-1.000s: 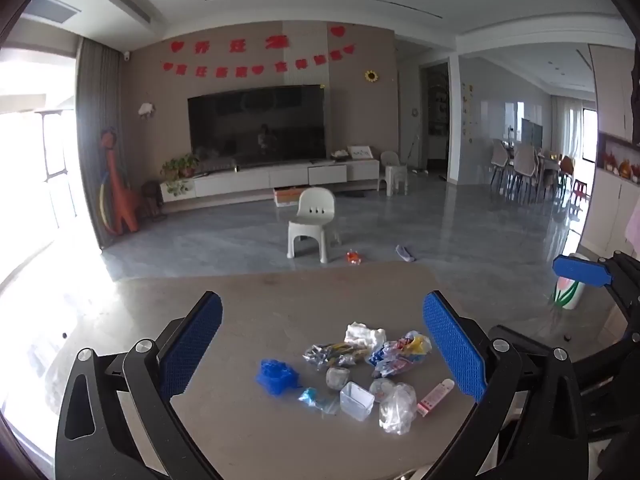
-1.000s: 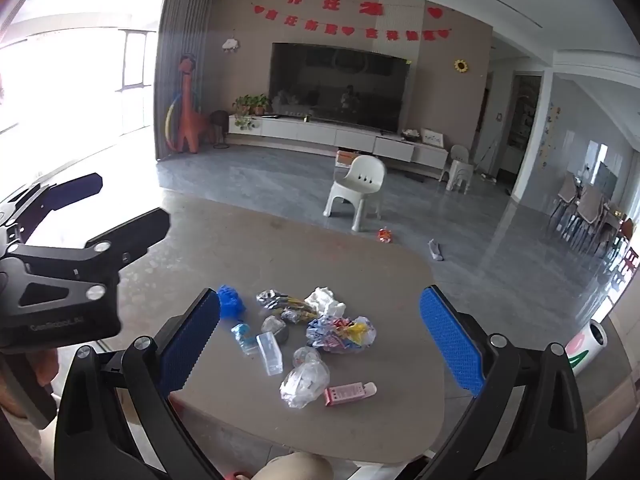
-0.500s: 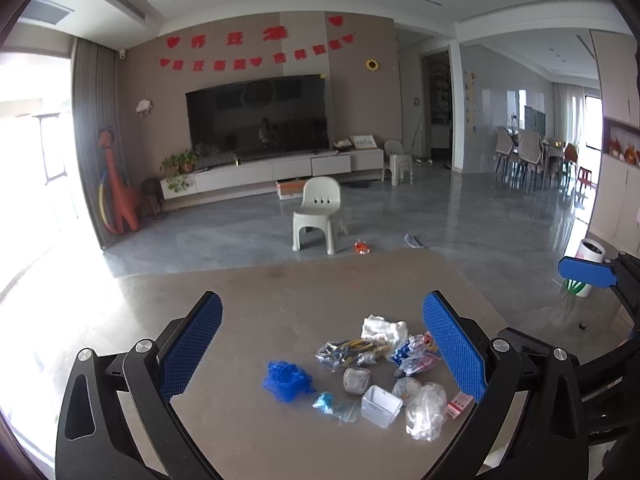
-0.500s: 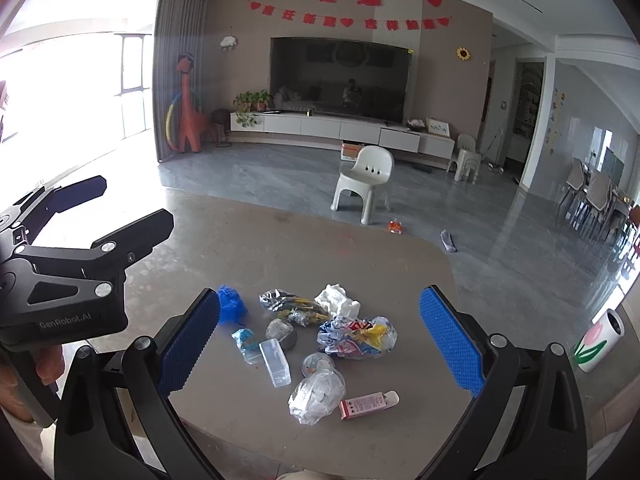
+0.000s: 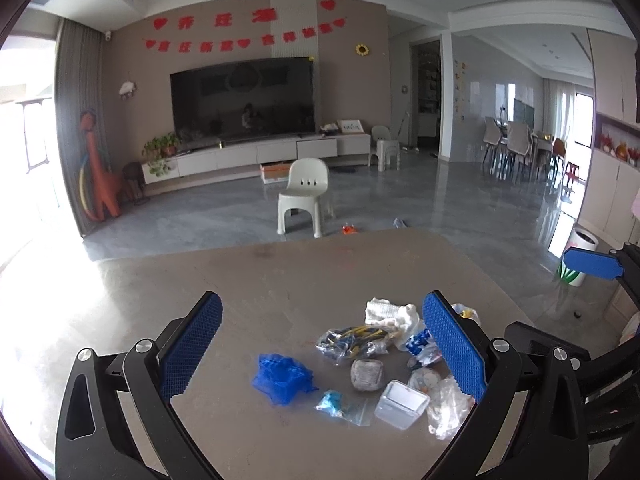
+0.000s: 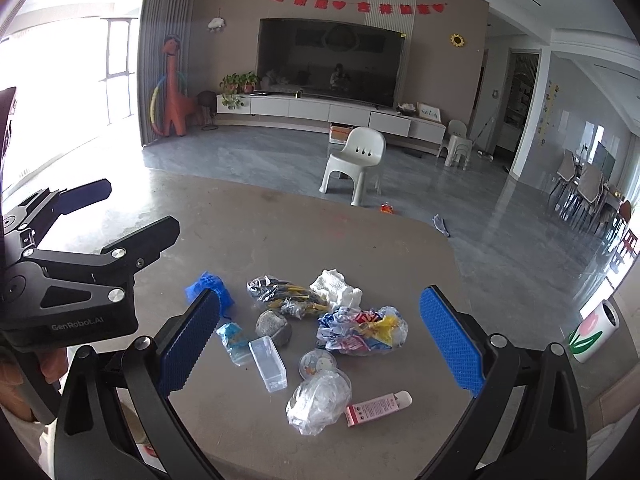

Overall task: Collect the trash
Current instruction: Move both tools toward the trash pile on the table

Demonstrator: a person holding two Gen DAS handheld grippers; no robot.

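Over the near edge of the grey stone-look table (image 6: pixel 280 232): left gripper (image 5: pixel 320 354) jaws spread wide, blue textured pads holding nothing and touching nothing. Right gripper (image 6: pixel 320 350) the same, jaws wide apart and empty, hovering above the pile. In the right wrist view the left gripper's black body sits at far left, a hand (image 6: pixel 24 376) gripping its handle.

Trash all loose on the tabletop in one cluster:
- crumpled blue mesh net (image 5: pixel 282 376) at the left end
- small blue-printed clear sachet (image 6: pixel 234 340) just beside it
- clear rectangular plastic box (image 6: pixel 269 364), lying on its side; contents can't be made out
- grey crumpled wad (image 6: pixel 273 327) touching the box's far end
- clear wrapper with yellow and blue print (image 6: pixel 286 294)
- white crumpled tissue (image 6: pixel 336 286) behind it
- multicolour crumpled plastic bag (image 6: pixel 362 330)
- small round printed lid (image 6: pixel 318 363)
- crumpled clear plastic bag (image 6: pixel 318 402), nearest the edge
- pink tube with white cap (image 6: pixel 378 403) touching that bag

White cylindrical bin with tulip print (image 6: pixel 594 332) stands on the floor right of the table; inside not visible.
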